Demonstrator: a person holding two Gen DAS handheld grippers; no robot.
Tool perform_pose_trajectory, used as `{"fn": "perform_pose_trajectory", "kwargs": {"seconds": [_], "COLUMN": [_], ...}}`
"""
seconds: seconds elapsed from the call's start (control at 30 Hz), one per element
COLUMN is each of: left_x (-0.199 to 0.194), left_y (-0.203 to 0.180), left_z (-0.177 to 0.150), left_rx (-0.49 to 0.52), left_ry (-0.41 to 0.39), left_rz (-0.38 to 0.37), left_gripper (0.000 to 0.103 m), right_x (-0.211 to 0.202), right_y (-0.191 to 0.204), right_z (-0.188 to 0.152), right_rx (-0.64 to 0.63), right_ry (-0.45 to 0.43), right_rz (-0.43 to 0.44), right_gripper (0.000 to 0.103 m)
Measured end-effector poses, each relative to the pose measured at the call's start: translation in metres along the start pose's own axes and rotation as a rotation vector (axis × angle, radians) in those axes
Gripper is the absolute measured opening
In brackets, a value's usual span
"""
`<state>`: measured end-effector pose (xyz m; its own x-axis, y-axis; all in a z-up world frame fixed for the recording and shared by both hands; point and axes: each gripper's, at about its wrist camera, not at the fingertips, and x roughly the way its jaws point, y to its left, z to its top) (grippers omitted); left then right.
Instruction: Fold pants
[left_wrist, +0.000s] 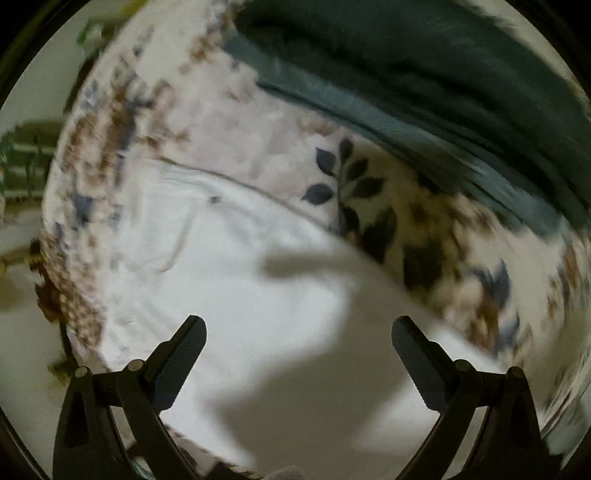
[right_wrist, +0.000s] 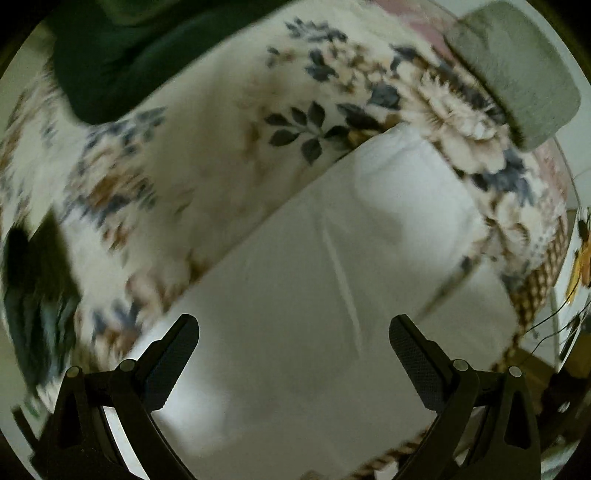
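White pants (left_wrist: 229, 266) lie flat on a floral bedspread (left_wrist: 406, 206) below my left gripper (left_wrist: 298, 325), which is open and empty above the cloth. The same white pants (right_wrist: 325, 280) fill the lower middle of the right wrist view, with a crease line running down them. My right gripper (right_wrist: 293, 323) is open and empty above them. Both views are motion-blurred.
A dark green blanket (left_wrist: 424, 66) lies across the bed at the top right of the left wrist view and shows at the top left of the right wrist view (right_wrist: 118, 62). A grey pillow (right_wrist: 517, 74) lies at the top right. The bed edge (left_wrist: 59, 288) runs along the left.
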<state>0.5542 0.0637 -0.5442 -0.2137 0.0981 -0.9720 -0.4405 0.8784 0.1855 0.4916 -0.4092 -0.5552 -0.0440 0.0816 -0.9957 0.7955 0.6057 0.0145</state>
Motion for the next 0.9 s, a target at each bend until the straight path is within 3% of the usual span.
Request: {"fn": "perform_pose_trajectory", "kwargs": {"seconds": [0.1, 0.17, 0.23, 0.27, 0.3, 0.33, 0.37, 0.4, 0.43, 0.47, 0.53, 0.7, 0.83, 0.9], "left_x": [0.035, 0.051, 0.061, 0.061, 0.057, 0.049, 0.041, 0.035, 0.027, 0.02, 0.002, -0.066, -0.13, -0.135], "left_y": [-0.004, -0.005, -0.004, -0.002, 0.001, 0.003, 0.005, 0.008, 0.012, 0.015, 0.023, 0.059, 0.105, 0.129], "left_z": [0.022, 0.031, 0.035, 0.034, 0.032, 0.028, 0.024, 0.019, 0.011, 0.005, -0.014, -0.071, -0.124, -0.129], "left_rx": [-0.065, -0.095, -0.113, -0.126, -0.134, -0.133, -0.128, -0.126, -0.124, -0.119, -0.101, -0.107, -0.109, -0.11], "left_ry": [0.062, 0.081, 0.081, 0.062, 0.032, -0.011, -0.035, -0.05, -0.07, -0.086, -0.129, -0.25, -0.386, -0.448], "left_rz": [-0.021, -0.027, -0.02, -0.027, -0.031, -0.029, -0.026, -0.047, -0.073, -0.088, -0.111, -0.192, -0.284, -0.317], "left_gripper": [0.103, 0.095, 0.071, 0.064, 0.048, 0.024, 0.019, 0.015, 0.009, 0.006, 0.004, 0.003, 0.003, 0.003], "right_x": [0.047, 0.071, 0.088, 0.097, 0.105, 0.112, 0.116, 0.116, 0.115, 0.111, 0.102, 0.055, -0.005, -0.033], "right_y": [0.004, 0.006, 0.008, 0.007, 0.007, 0.005, 0.005, 0.004, 0.004, 0.004, 0.003, -0.005, -0.029, -0.046], "right_z": [0.031, 0.046, 0.057, 0.061, 0.064, 0.066, 0.067, 0.066, 0.065, 0.064, 0.058, 0.033, -0.005, -0.027], "right_rx": [0.074, 0.104, 0.121, 0.133, 0.144, 0.155, 0.159, 0.155, 0.147, 0.136, 0.118, 0.054, 0.015, -0.012], "right_ry": [0.041, 0.05, 0.055, 0.063, 0.072, 0.078, 0.08, 0.074, 0.062, 0.041, 0.024, -0.063, -0.131, -0.161], "right_rz": [-0.002, -0.008, -0.021, -0.018, -0.018, -0.011, -0.002, 0.004, 0.006, 0.012, 0.062, 0.175, 0.321, 0.388], "right_gripper": [0.103, 0.103, 0.103, 0.103, 0.101, 0.099, 0.097, 0.088, 0.07, 0.058, 0.008, 0.007, 0.006, 0.006]}}
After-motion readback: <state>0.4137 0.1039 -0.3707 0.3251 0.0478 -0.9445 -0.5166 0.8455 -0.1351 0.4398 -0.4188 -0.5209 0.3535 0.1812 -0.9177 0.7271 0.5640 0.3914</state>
